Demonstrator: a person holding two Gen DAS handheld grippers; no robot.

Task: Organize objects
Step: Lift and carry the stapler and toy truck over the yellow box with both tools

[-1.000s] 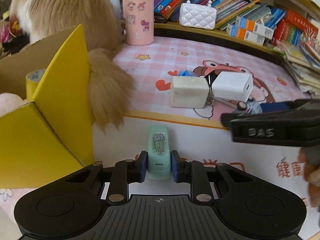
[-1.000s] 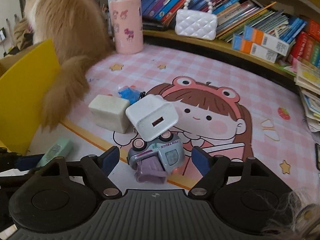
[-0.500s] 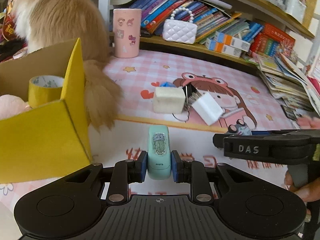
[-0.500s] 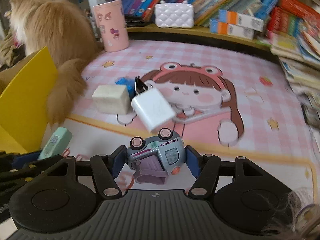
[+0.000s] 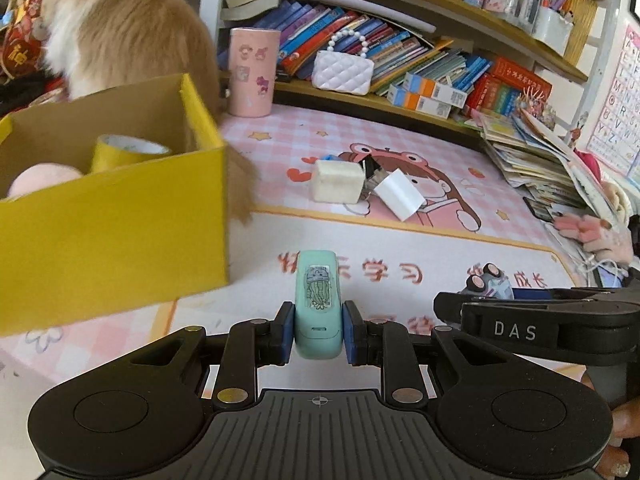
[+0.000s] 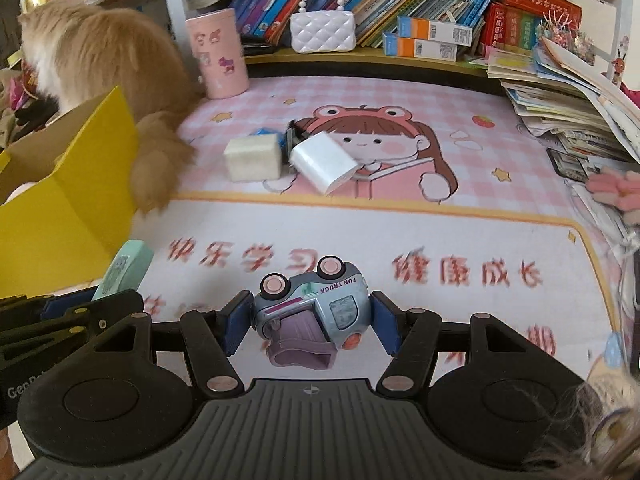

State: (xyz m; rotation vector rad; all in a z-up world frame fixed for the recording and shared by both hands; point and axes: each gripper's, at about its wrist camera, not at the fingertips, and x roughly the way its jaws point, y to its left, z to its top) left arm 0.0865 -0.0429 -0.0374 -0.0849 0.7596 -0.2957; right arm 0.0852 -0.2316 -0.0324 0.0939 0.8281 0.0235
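Note:
My left gripper point(image 5: 318, 334) is shut on a mint green stapler point(image 5: 318, 300) and holds it above the mat, right of the open yellow box point(image 5: 120, 216). My right gripper point(image 6: 308, 324) is shut on a small blue toy truck point(image 6: 316, 308), lifted off the mat; the truck also shows in the left wrist view point(image 5: 486, 284). A white charger point(image 6: 324, 162) and a cream block point(image 6: 252, 158) lie together further out on the pink play mat point(image 6: 480, 128). The stapler shows at the left edge of the right wrist view point(image 6: 124, 270).
The box holds a yellow tape roll point(image 5: 128, 150) and a pink plush point(image 5: 40, 176). A fluffy tan cat point(image 6: 104, 64) sits behind the box. A pink cup point(image 6: 218, 54), a white purse point(image 6: 322, 30) and bookshelves line the back; piled books point(image 6: 568, 92) lie right.
Both grippers have risen and pulled back from the mat. The right gripper closed on the toy truck and lifted it; the charger tipped off the truck onto the mat.

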